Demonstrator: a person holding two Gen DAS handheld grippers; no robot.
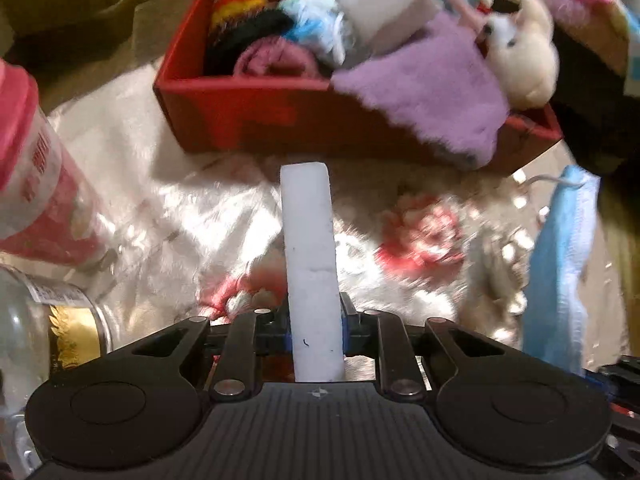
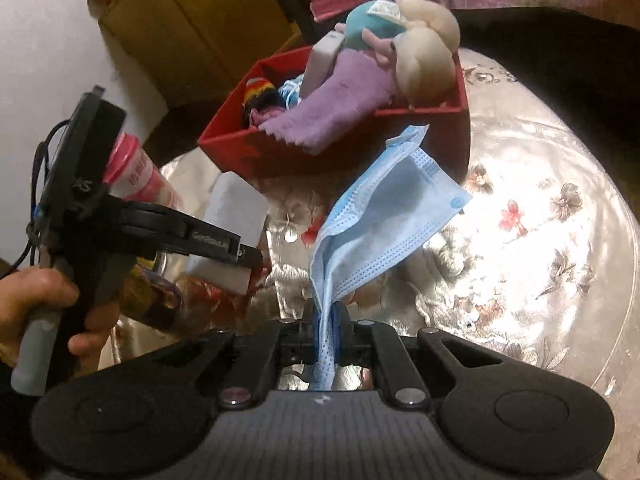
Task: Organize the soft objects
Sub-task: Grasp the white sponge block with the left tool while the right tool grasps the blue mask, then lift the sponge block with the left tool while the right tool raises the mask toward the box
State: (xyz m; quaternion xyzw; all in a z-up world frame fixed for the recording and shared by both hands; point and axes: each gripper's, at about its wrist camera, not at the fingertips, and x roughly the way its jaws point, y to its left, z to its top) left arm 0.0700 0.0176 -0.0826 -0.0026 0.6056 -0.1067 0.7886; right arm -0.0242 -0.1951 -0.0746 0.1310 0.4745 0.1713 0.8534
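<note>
Both tongs are loaded. Left tongs [image 1: 316, 316] are clamped on a white sponge [image 1: 310, 256] that stands up the middle of the left view; right tongs [image 2: 326, 320] are pinched tight on a blue mask [image 2: 384, 216] that fans up and to the right in the right view. In that view I also see my left hand [image 2: 44, 304] at the lower left, and the sponge [image 2: 232, 216] held over the cloth in front of the box.

Going by size: the table [image 2: 520, 220], under its shiny flowered cloth, fills the right and lower half of the right view, and I see no loose soft thing left on it. On it, in the upper middle, stands the red box [image 1: 248, 116], already heaped. A cream plush [image 2: 424, 60] sits at its far right end with a teal toy [image 2: 368, 28] behind it; a purple cloth [image 1: 432, 92] spills over the front wall; a grey block [image 2: 320, 62] leans above it; a pink roll [image 1: 276, 60], a pale blue bundle [image 1: 316, 28] and a rainbow knit [image 1: 238, 2] fill the left end.

I judge the sorting nearly done: most soft things are in the box, and what I can see left is the sponge and the mask, both lifted and near it, neither yet inside. A pink-lidded jar [image 1: 36, 168] and a glass bottle [image 1: 44, 332] at the left edge are hard goods and, I think, stay out.
</note>
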